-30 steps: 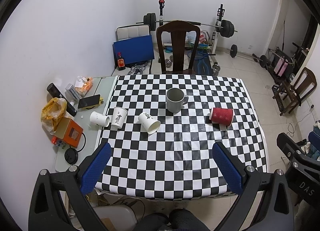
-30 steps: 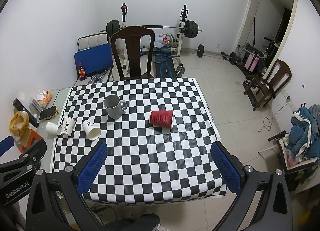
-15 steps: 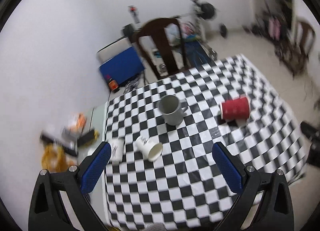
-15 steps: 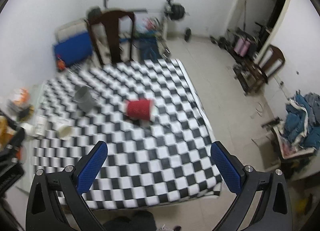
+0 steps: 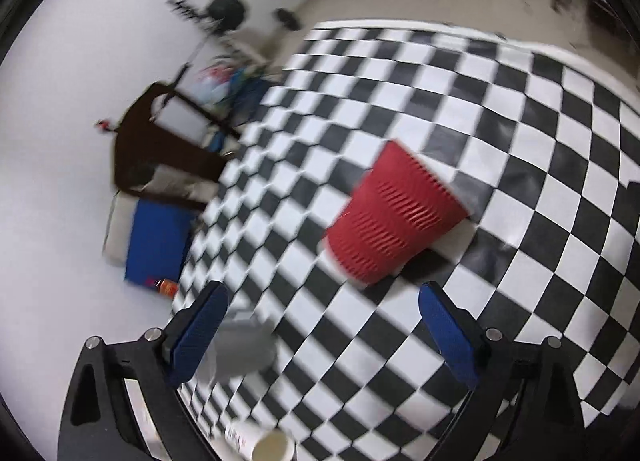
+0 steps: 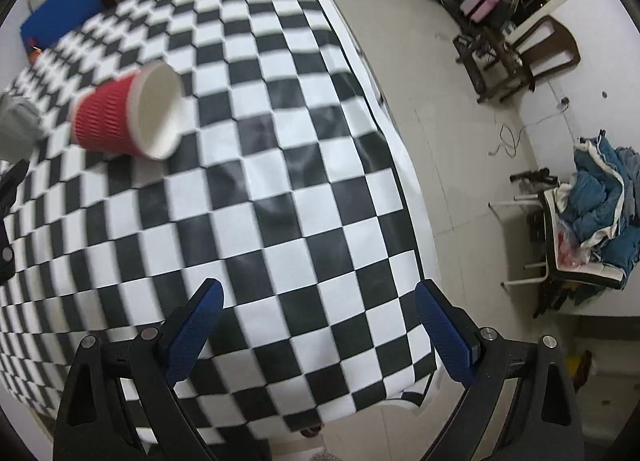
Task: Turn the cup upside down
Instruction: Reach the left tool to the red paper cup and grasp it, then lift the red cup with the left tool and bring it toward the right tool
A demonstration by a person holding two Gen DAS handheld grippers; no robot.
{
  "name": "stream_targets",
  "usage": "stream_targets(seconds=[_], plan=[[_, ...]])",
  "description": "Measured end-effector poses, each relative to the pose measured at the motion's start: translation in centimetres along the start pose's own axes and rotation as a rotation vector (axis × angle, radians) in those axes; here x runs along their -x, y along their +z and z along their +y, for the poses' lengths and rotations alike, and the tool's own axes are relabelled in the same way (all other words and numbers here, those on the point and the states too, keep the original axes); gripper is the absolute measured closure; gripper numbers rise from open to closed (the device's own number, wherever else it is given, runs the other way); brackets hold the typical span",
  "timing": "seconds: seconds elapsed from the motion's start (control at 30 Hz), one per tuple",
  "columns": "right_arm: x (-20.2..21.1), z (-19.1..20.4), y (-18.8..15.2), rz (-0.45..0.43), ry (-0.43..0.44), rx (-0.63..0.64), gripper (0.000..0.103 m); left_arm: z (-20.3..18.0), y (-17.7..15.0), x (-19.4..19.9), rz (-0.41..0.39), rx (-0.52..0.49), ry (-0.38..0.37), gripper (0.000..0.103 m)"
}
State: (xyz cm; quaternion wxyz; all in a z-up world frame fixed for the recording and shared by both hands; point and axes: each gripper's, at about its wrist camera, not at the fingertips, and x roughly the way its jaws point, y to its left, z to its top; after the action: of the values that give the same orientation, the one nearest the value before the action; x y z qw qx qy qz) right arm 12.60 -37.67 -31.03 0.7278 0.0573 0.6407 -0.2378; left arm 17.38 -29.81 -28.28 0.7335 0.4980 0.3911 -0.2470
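A red ribbed paper cup [image 5: 396, 217] lies on its side on the checkered tablecloth [image 5: 520, 109]. My left gripper [image 5: 323, 335] is open and empty, close above the table, with the cup just ahead of its fingers. In the right wrist view the same cup [image 6: 120, 117] lies at the upper left, its white open mouth facing right. My right gripper [image 6: 318, 331] is open and empty over the table's near right part, well away from the cup.
A grey mug [image 5: 244, 349] sits by my left finger, and a white paper cup [image 5: 268, 447] lies at the bottom edge. A dark wooden chair [image 5: 160, 149] stands behind the table. The table's right edge [image 6: 384, 109] drops to the floor, with chairs and clothes [image 6: 600, 189] beyond.
Both grippers have moved forward and down toward the table. The left one swung right, bringing the red cup close ahead. The right one shifted right, so the cup sits at its upper left.
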Motion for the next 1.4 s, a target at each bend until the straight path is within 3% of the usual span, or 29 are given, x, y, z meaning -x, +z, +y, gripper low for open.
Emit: stream_targets(seconds=[0.13,0.3,0.33,0.37,0.43,0.7,0.83,1.0,1.2,1.4], plan=[[-4.0,-0.8,0.8,0.045,0.003,-0.010,0.006,-2.0,1.9,-2.4,0.002,-0.090,-0.042,0.006],[-6.1,-1.7,1.7,0.083,0.010,-0.017,0.006,-4.4,3.6,-4.4,-0.007,-0.207,-0.056,0.007],[-6.5,-1.8,1.9,0.088,0.013,-0.021,0.006,-4.8,3.7,-4.7,-0.010,-0.230,-0.051,0.010],[-6.6,-2.0,2.1,0.094,0.016,-0.024,0.006,-5.2,3.8,-5.0,-0.014,-0.256,-0.050,0.022],[-7.0,-2.2,2.2,0.098,0.018,-0.029,0.006,-5.7,3.9,-5.4,-0.030,-0.283,-0.013,0.025],[-6.5,-2.7,1.9,0.100,0.022,-0.032,0.006,-4.3,3.7,-5.4,-0.038,-0.205,-0.016,0.031],[-5.6,-2.7,1.5,0.098,0.027,-0.031,0.006,-2.1,3.0,-5.0,0.000,-0.083,-0.061,0.031],[-3.9,-1.5,0.7,0.091,0.031,-0.020,0.006,1.9,-0.3,-3.7,0.131,0.225,-0.202,0.031],[-2.6,1.8,-0.7,0.112,0.068,0.012,0.006,4.0,-8.9,-2.5,0.333,0.609,-0.400,0.031],[-1.9,6.7,-1.8,0.129,0.098,0.095,0.006,3.6,-17.3,-3.3,0.516,0.901,-0.499,0.031]])
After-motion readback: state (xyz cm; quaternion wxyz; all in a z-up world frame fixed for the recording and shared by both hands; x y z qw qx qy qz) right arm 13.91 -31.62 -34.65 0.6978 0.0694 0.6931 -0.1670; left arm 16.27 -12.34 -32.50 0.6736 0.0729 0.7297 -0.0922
